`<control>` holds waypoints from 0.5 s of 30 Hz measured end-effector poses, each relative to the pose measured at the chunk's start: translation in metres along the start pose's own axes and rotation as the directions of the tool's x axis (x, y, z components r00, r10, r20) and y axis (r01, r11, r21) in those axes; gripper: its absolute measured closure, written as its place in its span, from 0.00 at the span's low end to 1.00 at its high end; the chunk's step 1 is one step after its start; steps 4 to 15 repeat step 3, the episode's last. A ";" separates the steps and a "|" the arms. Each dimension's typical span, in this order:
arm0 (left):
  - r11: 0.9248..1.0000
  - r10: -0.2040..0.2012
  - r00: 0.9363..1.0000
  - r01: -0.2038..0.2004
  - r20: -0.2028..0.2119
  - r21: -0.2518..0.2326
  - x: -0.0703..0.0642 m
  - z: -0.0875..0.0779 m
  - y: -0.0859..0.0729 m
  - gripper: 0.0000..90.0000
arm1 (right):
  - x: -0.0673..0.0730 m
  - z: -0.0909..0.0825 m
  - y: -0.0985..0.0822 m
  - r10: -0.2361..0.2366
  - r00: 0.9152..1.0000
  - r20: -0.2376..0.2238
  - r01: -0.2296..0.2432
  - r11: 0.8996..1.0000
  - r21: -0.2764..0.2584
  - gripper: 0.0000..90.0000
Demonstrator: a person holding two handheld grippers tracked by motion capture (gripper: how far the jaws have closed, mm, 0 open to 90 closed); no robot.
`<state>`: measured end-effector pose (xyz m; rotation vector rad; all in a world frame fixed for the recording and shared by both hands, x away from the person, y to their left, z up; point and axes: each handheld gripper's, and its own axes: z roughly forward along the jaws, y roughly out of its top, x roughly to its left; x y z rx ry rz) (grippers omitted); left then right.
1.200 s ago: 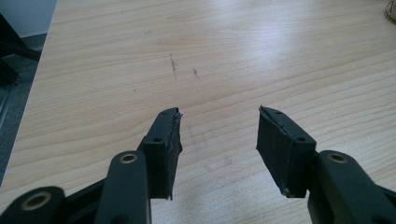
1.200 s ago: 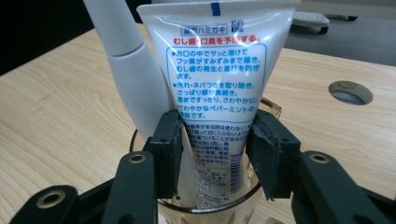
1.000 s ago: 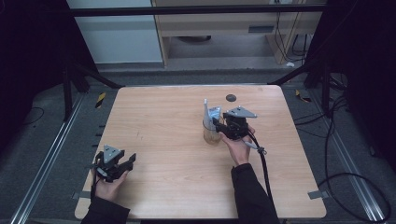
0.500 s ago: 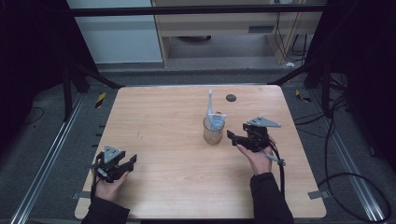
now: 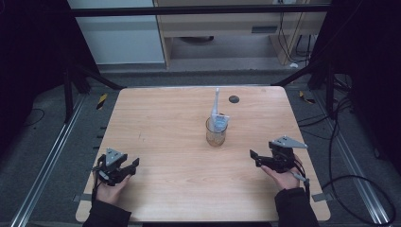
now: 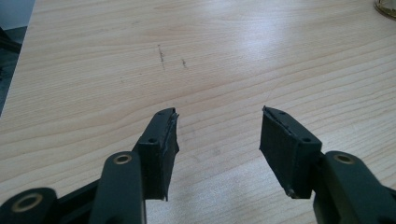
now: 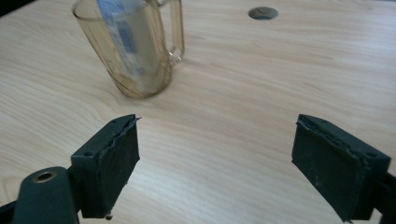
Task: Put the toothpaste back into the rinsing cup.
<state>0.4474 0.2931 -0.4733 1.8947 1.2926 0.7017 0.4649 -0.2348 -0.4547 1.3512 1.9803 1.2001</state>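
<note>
A glass mug [image 5: 216, 133] stood upright near the centre of the wooden table [image 5: 170, 118], holding a white-and-blue tube [image 5: 217, 113] that leaned toward 12 o'clock above the rim. A dark round hole [image 5: 233, 99] lay at 1 o'clock from the mug. The left gripper [image 5: 124, 169] rested at 8 o'clock, well apart from the mug, jaws spread and empty over bare wood. The right gripper [image 5: 254, 158] sat at 4 o'clock, jaws spread wide and empty, pointed toward the mug.
</note>
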 end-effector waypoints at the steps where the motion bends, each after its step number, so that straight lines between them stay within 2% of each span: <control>1: 1.000 0.002 1.000 -0.002 0.000 0.000 0.000 0.000 0.000 0.50 | -0.002 -0.002 -0.003 -0.003 1.000 0.009 0.003 1.000 0.003 0.16; 3: 1.000 0.001 1.000 -0.001 0.001 0.000 0.000 0.000 0.000 0.50 | -0.006 -0.006 -0.008 0.004 1.000 0.022 -0.004 1.000 0.009 0.15; 15: 1.000 0.001 1.000 -0.001 0.001 0.000 0.000 0.000 0.000 0.50 | -0.006 -0.006 -0.008 0.004 1.000 0.022 -0.004 1.000 0.009 0.15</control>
